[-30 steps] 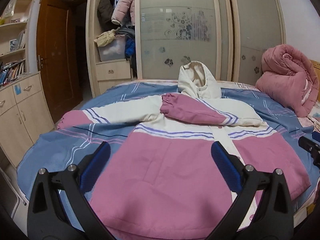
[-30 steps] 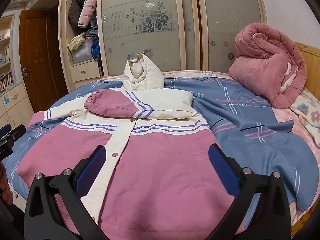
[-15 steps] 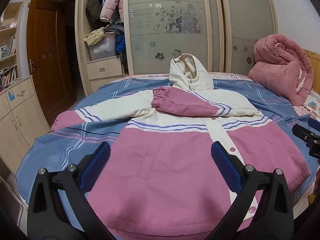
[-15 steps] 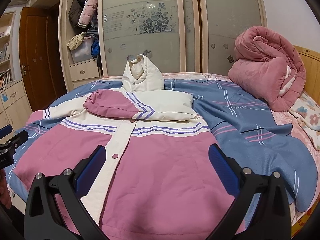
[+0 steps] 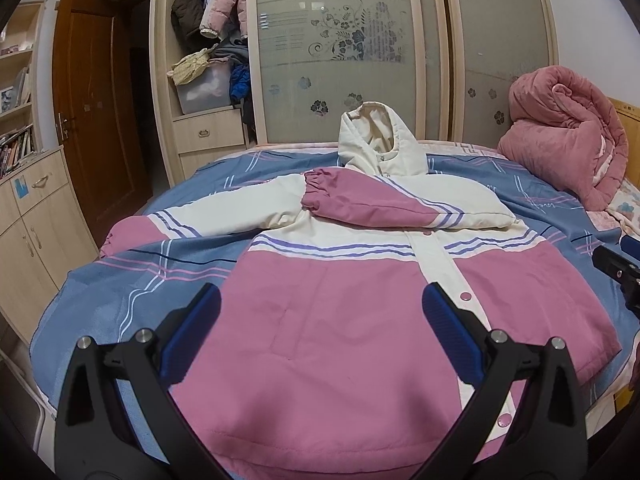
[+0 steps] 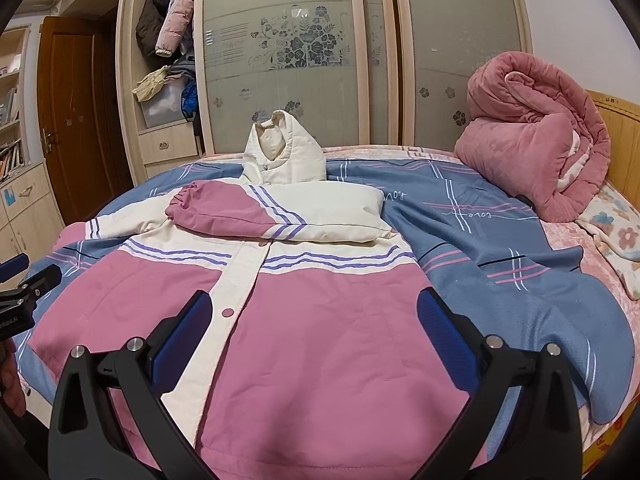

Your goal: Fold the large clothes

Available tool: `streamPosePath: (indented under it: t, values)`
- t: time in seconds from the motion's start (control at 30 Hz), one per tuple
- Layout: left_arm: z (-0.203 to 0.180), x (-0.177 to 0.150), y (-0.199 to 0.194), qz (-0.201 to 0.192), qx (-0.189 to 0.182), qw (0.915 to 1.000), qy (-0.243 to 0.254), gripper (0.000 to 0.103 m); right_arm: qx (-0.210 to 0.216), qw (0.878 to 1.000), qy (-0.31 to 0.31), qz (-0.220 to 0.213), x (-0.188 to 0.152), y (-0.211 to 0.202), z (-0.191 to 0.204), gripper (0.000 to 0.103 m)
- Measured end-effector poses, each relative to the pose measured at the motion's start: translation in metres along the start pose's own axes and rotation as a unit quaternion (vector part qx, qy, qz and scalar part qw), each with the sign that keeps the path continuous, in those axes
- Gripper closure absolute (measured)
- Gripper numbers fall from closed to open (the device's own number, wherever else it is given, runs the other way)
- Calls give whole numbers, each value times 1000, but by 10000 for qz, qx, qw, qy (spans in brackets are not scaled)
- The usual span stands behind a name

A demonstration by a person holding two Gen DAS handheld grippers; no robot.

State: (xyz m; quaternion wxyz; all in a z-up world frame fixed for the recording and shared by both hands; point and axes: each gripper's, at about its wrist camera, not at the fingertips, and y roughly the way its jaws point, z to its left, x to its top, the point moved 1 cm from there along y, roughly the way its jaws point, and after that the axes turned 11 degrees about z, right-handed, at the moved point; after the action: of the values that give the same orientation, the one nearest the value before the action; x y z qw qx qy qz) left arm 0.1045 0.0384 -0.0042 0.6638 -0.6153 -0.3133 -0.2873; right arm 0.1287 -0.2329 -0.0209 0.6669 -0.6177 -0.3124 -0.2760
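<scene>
At the near edge of the bed, both tools hang over the jacket hem with nothing in them: left gripper [image 5: 320, 316] spread wide, blue pads clear of the cloth; right gripper [image 6: 314, 318] the same, wide apart and empty. Jacket [image 5: 340, 320] lies face up, snapped shut, flat on the blue blanket [image 6: 500, 248], hem toward the camera, hood [image 5: 380, 140] at the far end standing partly upright. It's a padded pink-and-cream piece: my read is soft, bulky, light for its volume, springy, so folds will puff back and need pressing down. Shell looks smooth, likely a bit slippery, so a shallow pinch could slide off; take a full bite of a doubled edge. Best holds look like the hem corners, side seams and cuffs, where stitching gives something firm; avoid the snap strip [image 6: 236, 292], which is stiffer and would kink the fold. Further up, one sleeve [image 5: 372, 204] is already folded across the chest, cuff pointing to the jacket's other side. The other sleeve [image 5: 192, 220] lies stretched out over the blanket to the left of the left-wrist view, pink cuff end near the bed edge. That one looks like the next thing to bring in; grab it at the cuff. Beyond the jacket, a rolled pink quilt [image 6: 536, 132] sits at the far right, well apart from the work. Wardrobe [image 6: 320, 52] behind the bed, out of play.
</scene>
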Motion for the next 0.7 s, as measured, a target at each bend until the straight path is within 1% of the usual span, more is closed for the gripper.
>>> streamPosePath:
  t: [0.5, 0.7]
  values:
    - [4, -1, 7, 119, -48, 9999, -80, 2, 21, 10000, -27, 5, -1, -2, -3, 1]
    - [25, 2, 10, 165, -276, 9986, -425, 2, 45, 10000, -23, 8, -1, -3, -3, 1]
